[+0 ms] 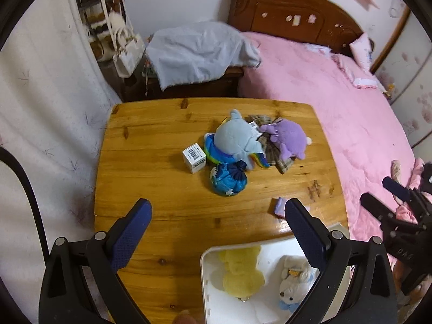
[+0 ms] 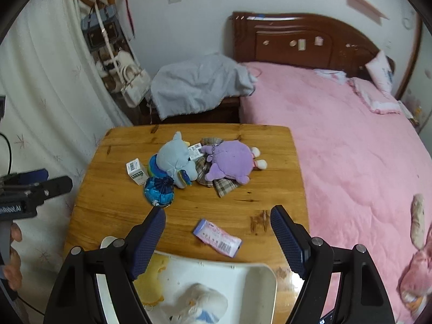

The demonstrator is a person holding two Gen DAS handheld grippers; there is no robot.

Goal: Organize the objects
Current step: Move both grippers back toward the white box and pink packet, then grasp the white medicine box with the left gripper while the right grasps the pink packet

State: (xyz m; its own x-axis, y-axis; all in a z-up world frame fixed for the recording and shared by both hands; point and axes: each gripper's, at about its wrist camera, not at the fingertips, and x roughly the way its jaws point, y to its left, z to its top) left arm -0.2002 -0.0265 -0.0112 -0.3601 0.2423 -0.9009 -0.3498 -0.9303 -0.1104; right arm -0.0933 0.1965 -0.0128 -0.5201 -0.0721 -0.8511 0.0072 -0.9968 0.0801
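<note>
On the wooden table (image 1: 151,145) lie a light-blue plush (image 1: 237,140), a purple plush (image 1: 289,137) on plaid cloth, a blue drawstring pouch (image 1: 228,179) and a small white barcode box (image 1: 193,157). A purple-pink packet (image 2: 217,237) lies near the front. A white bin (image 1: 206,283) holds a yellow plush (image 1: 241,272) and a white bear (image 1: 293,283). My left gripper (image 1: 216,229) is open and empty above the table's near part. My right gripper (image 2: 217,240) is open and empty over the packet and the bin (image 2: 266,272).
A pink bed (image 2: 351,148) with a dark wooden headboard runs along the table's right side. A nightstand under a grey cloth (image 2: 199,83) stands behind the table. Bags (image 2: 132,81) hang by the white curtain at the left. Pink toys (image 2: 418,264) lie on the bed's near edge.
</note>
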